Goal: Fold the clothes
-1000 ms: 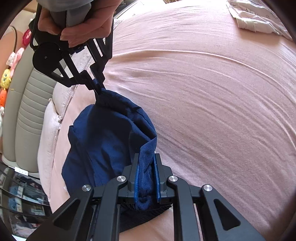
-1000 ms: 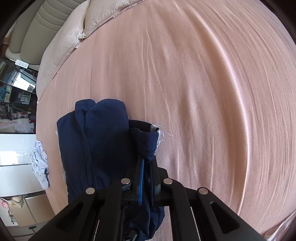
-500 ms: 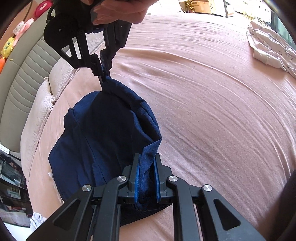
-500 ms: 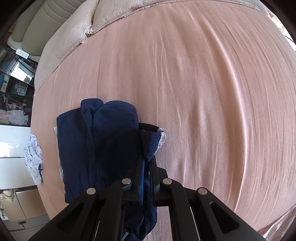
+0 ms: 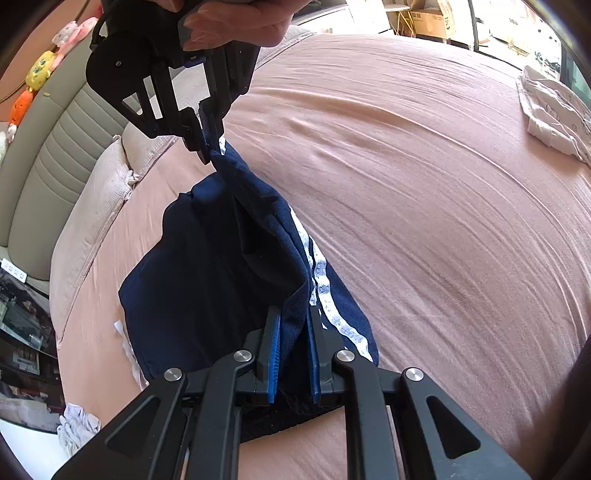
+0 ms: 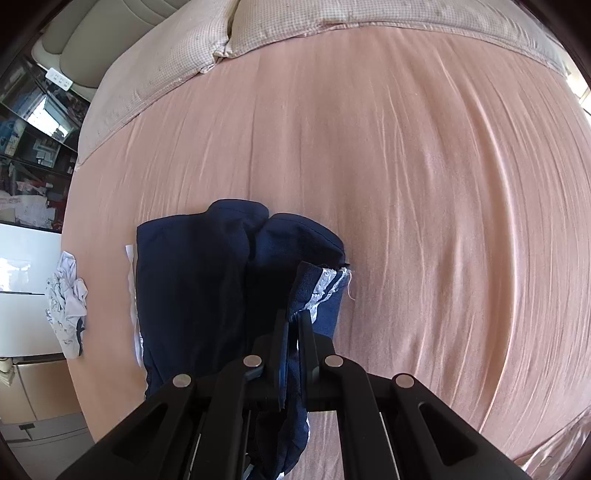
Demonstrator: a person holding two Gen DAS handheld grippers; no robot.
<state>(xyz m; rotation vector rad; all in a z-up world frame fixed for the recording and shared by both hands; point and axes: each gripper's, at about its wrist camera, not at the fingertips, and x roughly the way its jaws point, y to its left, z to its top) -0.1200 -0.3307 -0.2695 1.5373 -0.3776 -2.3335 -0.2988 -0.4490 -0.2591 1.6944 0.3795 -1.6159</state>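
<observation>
Below you, a wide bed covered in a wrinkled pink cotton sheet point(image 5: 424, 206) fills both views, and everything else sits in relation to it. Your left gripper point(image 5: 293, 332), black with blue pads, is clamped tight on a bunched fold of a navy blue fabric garment with white side stripes point(image 5: 207, 273), the cloth squeezed between its two fingers. Your right gripper point(image 5: 207, 147), held in a hand point(image 5: 236, 18) at the top of the left wrist view, pinches another edge of the same garment, its fingers closed narrow on the striped hem. Between the two grips the cloth hangs up off the sheet, while its lower part rests in a loose dark heap on the bed near the pillow end. From the right wrist view, the heap point(image 6: 207, 288) lies on the sheet below a pale checked pillow point(image 6: 192, 48) at the bed's head. A folded white printed cloth point(image 5: 554, 107) lies well apart on the bed's far side. A crumpled white garment point(image 6: 66, 302) sits just off the bed's edge, beside the heap.
</observation>
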